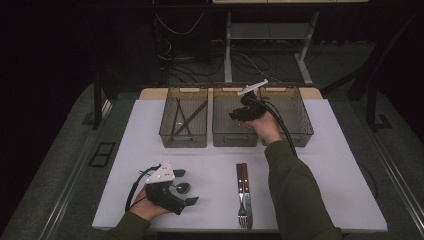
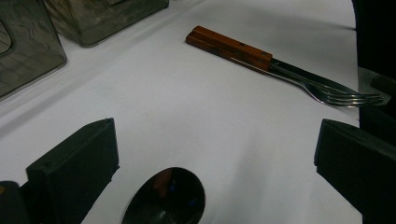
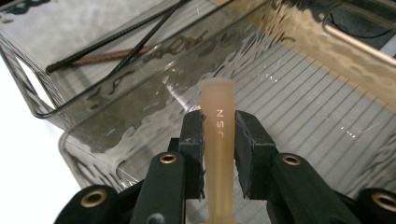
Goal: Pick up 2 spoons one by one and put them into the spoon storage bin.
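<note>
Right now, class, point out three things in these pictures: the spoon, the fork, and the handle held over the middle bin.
spoon point(image 2: 166, 198), left gripper view, on its bowl.
fork point(image 2: 348, 98), left gripper view, on its prongs.
handle point(image 3: 218, 135), right gripper view, on its lettered shaft between the fingers.

We see three bins point(image 1: 236, 135) side by side at the table's point(image 1: 330, 165) far edge, with sticks point(image 1: 182, 119) in the left one. Near us, a spoon point(image 1: 181, 188) lies left of a knife and fork point(image 1: 243, 192).
</note>
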Demonstrator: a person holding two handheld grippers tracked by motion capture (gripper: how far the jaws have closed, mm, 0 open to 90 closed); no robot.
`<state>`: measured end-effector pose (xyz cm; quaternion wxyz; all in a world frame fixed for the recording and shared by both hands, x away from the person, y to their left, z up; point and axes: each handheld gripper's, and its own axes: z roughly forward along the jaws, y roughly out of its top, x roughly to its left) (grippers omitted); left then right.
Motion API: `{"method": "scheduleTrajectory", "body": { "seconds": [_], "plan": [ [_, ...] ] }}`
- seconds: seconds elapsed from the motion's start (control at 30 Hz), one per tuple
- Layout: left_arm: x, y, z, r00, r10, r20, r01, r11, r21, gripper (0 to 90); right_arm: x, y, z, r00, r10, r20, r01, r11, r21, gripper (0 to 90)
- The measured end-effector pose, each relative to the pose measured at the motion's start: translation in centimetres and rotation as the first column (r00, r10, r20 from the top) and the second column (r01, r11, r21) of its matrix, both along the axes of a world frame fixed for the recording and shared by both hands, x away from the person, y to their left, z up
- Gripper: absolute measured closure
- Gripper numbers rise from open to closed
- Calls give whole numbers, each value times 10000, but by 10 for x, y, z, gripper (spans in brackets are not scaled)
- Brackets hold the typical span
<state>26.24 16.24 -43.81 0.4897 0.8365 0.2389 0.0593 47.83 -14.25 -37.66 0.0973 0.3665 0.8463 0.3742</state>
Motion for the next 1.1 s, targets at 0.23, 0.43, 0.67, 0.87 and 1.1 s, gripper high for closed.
{"method": "scheduleTrajectory", "body": {
  "seconds": [0.23,0.43,0.67,0.87,1.1],
  "plan": [
    [0,0,0,10000,-9,-12,9,10000,-28,0,3,3,-7,10000,-25,-94,23,9998,-187,733],
    [0,0,0,10000,-3,-17,3,10000,-16,0,1,0,-3,9997,-193,122,193,9998,15,459],
    [0,0,0,10000,50,-47,-50,10000,-68,0,-7,-11,8,9996,-198,186,189,9986,502,390],
    [0,1,0,10000,67,-53,-67,10000,-8,0,-24,-27,17,9978,-58,666,-2,9960,893,341],
    [1,1,-1,9999,78,-75,-77,9999,70,0,-47,-48,22,9951,-143,973,28,9931,1169,268]
  ]
}}
